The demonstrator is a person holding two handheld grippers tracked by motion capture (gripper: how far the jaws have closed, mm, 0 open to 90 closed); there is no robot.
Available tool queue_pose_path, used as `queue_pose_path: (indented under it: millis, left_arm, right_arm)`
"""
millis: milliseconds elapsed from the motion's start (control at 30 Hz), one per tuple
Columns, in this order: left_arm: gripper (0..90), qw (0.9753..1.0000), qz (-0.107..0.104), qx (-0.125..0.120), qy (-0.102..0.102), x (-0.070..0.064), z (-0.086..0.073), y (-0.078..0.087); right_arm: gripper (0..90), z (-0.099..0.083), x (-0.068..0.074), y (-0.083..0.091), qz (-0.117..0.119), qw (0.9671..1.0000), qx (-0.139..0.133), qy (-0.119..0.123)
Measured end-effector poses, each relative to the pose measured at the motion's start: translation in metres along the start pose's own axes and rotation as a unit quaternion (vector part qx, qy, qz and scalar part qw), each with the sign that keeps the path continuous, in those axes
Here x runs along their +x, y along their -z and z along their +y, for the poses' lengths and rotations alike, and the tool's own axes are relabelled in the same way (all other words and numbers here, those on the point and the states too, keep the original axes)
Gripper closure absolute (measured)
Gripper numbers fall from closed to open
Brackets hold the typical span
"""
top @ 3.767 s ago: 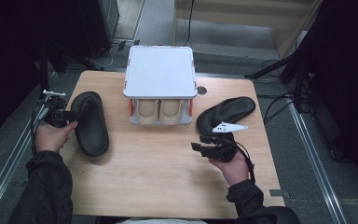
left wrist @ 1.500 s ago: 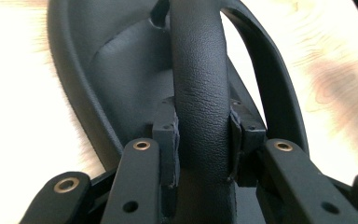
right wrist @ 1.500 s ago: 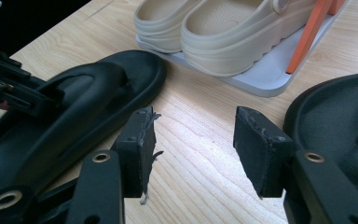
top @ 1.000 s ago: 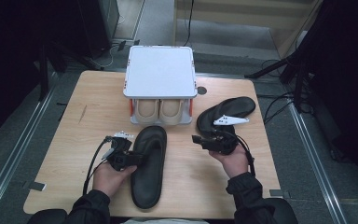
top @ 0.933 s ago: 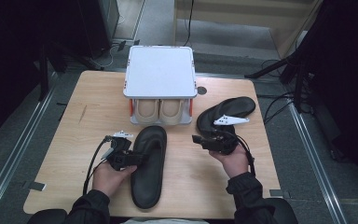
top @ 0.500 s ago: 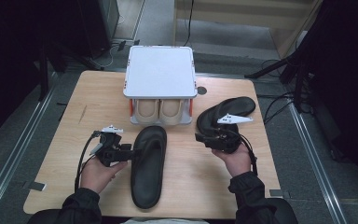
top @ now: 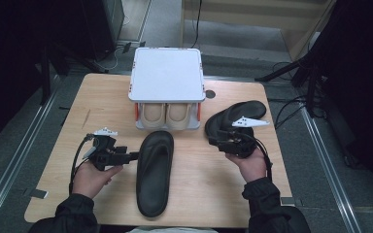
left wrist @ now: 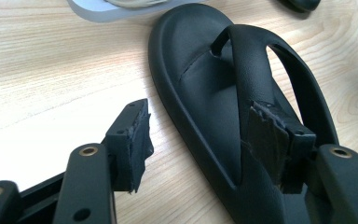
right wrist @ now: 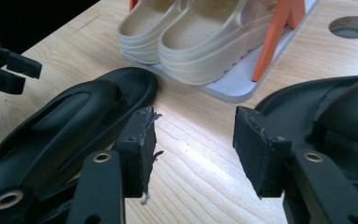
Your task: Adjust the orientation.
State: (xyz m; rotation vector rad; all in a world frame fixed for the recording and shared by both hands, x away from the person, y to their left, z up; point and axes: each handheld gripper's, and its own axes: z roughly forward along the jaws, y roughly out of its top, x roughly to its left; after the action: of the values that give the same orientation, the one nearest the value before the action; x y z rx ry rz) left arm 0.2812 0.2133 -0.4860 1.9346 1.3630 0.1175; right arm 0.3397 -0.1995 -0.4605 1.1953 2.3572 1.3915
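On the tabletop [top: 53,126] from above, one black sandal [top: 154,172] lies lengthwise mid-table just right of the left claw [top: 135,156], the other black sandal [top: 235,116] beyond the right claw [top: 217,139]. Left claw's view: wide open, straddling that sandal's edge, nothing held. Right claw's view: wide open too, its sandal [right wrist: 326,112] just right.
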Motion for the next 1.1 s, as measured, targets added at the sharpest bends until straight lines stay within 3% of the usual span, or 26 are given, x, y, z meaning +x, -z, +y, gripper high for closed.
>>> queue_pose_path:
  millis: [133, 367, 633, 1033, 1100]
  left_arm:
    - [39.4, 1.0, 0.0, 0.002, -0.007, 0.004, -0.002, 0.003]
    - [38.9, 0.9999, 0.008, 0.005, 0.005, 0.017, -0.003, 0.008]
    - [39.0, 1.0, 0.008, 0.0, -0.001, 0.019, -0.003, 0.01]
    - [38.9, 0.9999, 0.012, -0.001, 0.001, 0.02, -0.004, 0.01]
    - [38.9, 0.9999, 0.011, 0.0, 0.0, 0.02, -0.004, 0.01]
  right_arm:
    - [49.9, 0.002, -0.006, 0.005, -0.006, 1.0, -0.005, -0.001]
    - [50.6, 0.006, -0.022, 0.012, -0.023, 0.9997, -0.006, -0.002]
    - [52.3, 0.008, -0.042, 0.015, -0.045, 0.9989, -0.005, -0.006]
    - [65.0, 0.006, -0.087, 0.02, -0.082, 0.996, -0.006, -0.034]
    - [68.0, 0.007, -0.093, 0.02, -0.088, 0.9957, -0.004, -0.028]
